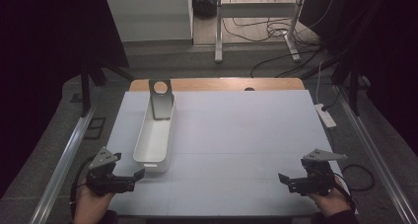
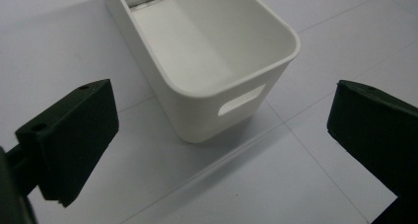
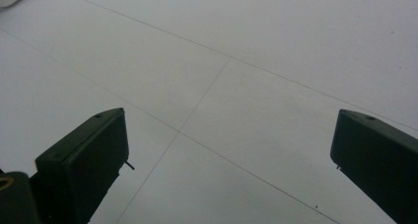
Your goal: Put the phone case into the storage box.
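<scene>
A long white bin (image 1: pixel 155 140) lies on the left half of the white table, its near end with a handle slot (image 2: pixel 241 100) facing my left gripper. A dark grey flat piece with a round hole (image 1: pixel 160 98) leans out of the bin's far end. My left gripper (image 1: pixel 136 178) rests at the table's front left, open and holding nothing, its jaws standing wide just short of the bin (image 2: pixel 212 51). At the front right my right gripper (image 1: pixel 285 181) is open too, over the bare table surface (image 3: pixel 236 86).
A white power strip (image 1: pixel 325 115) lies at the table's right edge, with a cable looping off it. A wooden strip (image 1: pixel 222 84) shows along the far edge. Metal rails (image 1: pixel 69 155) flank the table on both sides. Beyond it stand desk legs and floor cables (image 1: pixel 256 31).
</scene>
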{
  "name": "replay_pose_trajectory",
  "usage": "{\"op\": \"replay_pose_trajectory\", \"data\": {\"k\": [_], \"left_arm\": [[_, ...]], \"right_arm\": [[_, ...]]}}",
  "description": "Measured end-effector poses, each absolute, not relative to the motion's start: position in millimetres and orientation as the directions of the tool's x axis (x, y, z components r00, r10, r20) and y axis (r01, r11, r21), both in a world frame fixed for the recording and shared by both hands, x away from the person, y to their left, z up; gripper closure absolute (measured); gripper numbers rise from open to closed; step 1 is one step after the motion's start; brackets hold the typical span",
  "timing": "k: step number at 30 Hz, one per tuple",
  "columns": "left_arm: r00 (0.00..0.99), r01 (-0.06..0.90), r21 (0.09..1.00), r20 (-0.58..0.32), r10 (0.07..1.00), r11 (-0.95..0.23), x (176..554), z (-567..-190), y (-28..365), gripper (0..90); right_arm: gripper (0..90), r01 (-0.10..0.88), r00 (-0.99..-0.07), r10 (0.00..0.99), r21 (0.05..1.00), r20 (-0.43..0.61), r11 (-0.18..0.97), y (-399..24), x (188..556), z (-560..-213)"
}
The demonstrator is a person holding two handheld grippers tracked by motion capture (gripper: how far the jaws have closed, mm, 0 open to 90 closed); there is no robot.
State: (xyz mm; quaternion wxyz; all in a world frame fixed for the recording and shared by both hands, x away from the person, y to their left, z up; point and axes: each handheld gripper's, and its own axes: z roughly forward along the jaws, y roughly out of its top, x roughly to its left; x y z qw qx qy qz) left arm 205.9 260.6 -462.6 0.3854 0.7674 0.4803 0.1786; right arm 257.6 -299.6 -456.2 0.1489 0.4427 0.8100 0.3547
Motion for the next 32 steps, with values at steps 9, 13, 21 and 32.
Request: {"op": "replay_pose_trajectory", "data": {"k": [9, 13, 21, 32], "left_arm": [[0.462, 0.601, 0.766, -0.100, 0.881, -0.229, 198, -465, 266, 0.0], [0.459, 0.603, 0.766, -0.104, 0.882, -0.224, 195, -466, 267, 0.0], [0.459, 0.616, 0.753, -0.106, 0.882, -0.230, 188, -472, 269, 0.0], [0.452, 0.628, 0.744, -0.111, 0.885, -0.228, 189, -473, 269, 0.4]], "right_arm": [[1.3, 0.613, -0.562, 0.824, 0.705, 0.073, 0.356, -300, 258, -456], [1.3, 0.613, -0.562, 0.824, 0.705, 0.073, 0.356, -300, 258, -456], [1.3, 0.614, -0.561, 0.824, 0.704, 0.074, 0.355, -299, 258, -456], [1.3, 0.614, -0.562, 0.824, 0.704, 0.074, 0.356, -300, 258, -457]]}}
